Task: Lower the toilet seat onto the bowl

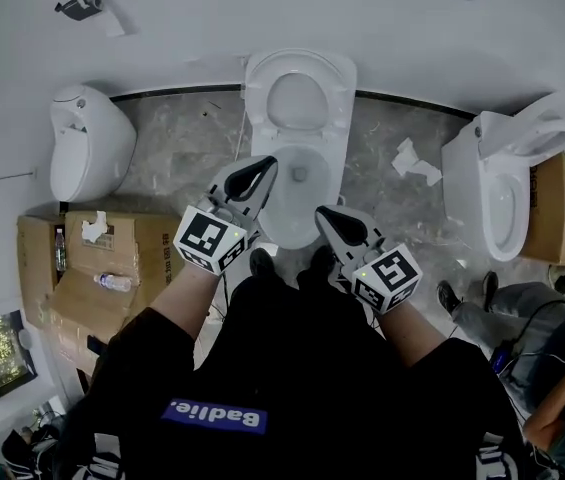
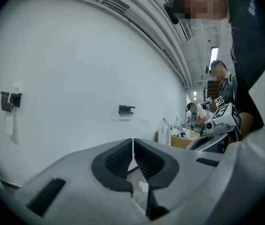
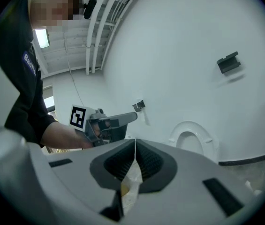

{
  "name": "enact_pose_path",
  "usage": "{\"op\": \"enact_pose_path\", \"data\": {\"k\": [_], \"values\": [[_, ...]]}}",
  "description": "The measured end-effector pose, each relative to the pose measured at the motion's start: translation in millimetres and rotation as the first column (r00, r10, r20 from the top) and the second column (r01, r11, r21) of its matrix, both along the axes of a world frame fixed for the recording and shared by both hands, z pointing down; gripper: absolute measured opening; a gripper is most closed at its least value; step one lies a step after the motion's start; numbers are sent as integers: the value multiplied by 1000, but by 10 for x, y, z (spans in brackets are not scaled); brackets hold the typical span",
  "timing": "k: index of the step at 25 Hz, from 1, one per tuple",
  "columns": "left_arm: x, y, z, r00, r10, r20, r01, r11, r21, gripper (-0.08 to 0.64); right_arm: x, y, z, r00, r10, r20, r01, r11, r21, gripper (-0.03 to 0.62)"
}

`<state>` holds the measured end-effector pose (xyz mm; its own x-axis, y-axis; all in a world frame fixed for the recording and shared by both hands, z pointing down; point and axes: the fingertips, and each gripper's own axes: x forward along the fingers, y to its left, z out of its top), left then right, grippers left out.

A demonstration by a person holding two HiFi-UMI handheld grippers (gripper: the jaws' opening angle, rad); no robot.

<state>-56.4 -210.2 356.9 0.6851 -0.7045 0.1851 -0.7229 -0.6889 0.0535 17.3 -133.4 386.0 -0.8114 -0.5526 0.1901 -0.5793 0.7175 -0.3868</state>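
Note:
The white toilet bowl (image 1: 297,203) stands in the middle of the head view. Its seat (image 1: 297,98) is raised and leans back against the wall. In the right gripper view the upright seat (image 3: 191,139) shows as a white ring against the wall. My left gripper (image 1: 259,171) hovers over the bowl's left rim, shut with nothing in it (image 2: 132,142). My right gripper (image 1: 326,214) is over the bowl's front right edge, also shut and empty (image 3: 135,142). Neither gripper touches the seat. The left gripper (image 3: 123,120) also shows in the right gripper view.
A white fixture (image 1: 87,143) stands at the left wall, with cardboard boxes (image 1: 112,258) in front of it. A second toilet (image 1: 507,183) stands at the right, beside another box (image 1: 562,208). Crumpled paper (image 1: 414,163) lies on the floor. A person's shoes (image 1: 450,296) are at the right.

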Motion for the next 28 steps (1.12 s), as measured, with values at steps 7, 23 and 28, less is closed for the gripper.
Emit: {"op": "enact_pose_path", "data": {"k": [7,23,28], "values": [[-96,-343,348,999,14,36,-12,999,-42,20,-150,-158,143,1000,-1,-6,1,1000,-22,29],[-453,-1179,797,989,62,135,-54,997,-60,98,-514,-506,493,999,34,-18,-36,997,-75,29],[-517,-1494,923,981,64,184,-57,997,-47,100,-528,-576,587,999,43,-29,-45,996,-83,29]]}}
